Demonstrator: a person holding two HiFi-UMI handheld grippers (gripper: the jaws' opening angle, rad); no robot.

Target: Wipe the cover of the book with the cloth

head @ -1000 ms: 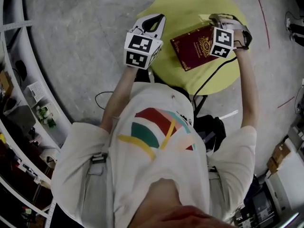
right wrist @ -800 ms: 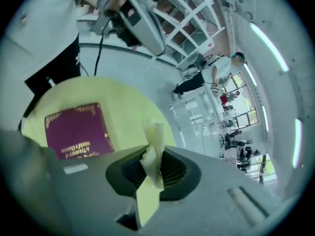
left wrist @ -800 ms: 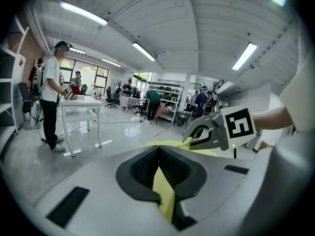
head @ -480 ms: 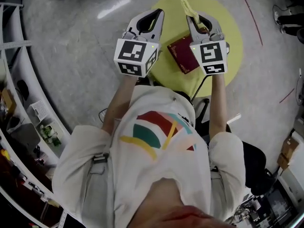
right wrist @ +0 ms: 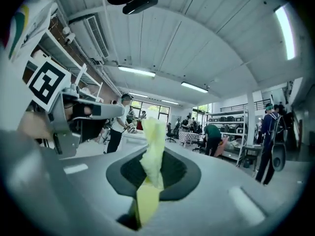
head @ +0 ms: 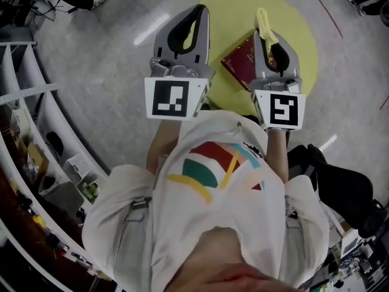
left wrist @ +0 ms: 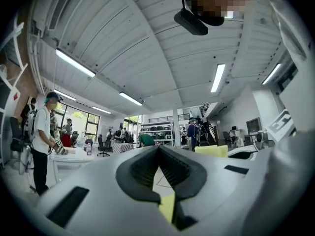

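The left gripper and right gripper are held above the worktop, with open air ahead of both jaws. Below, between them, lies the book. The cloth juts past the right jaws. Shelves stand well left of the left jaws.

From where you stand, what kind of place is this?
Probably a large open workshop or lab: long ceiling lights, storage shelves at the back, and several people standing about.

Strip lights line the ribbed ceiling above grey floor.
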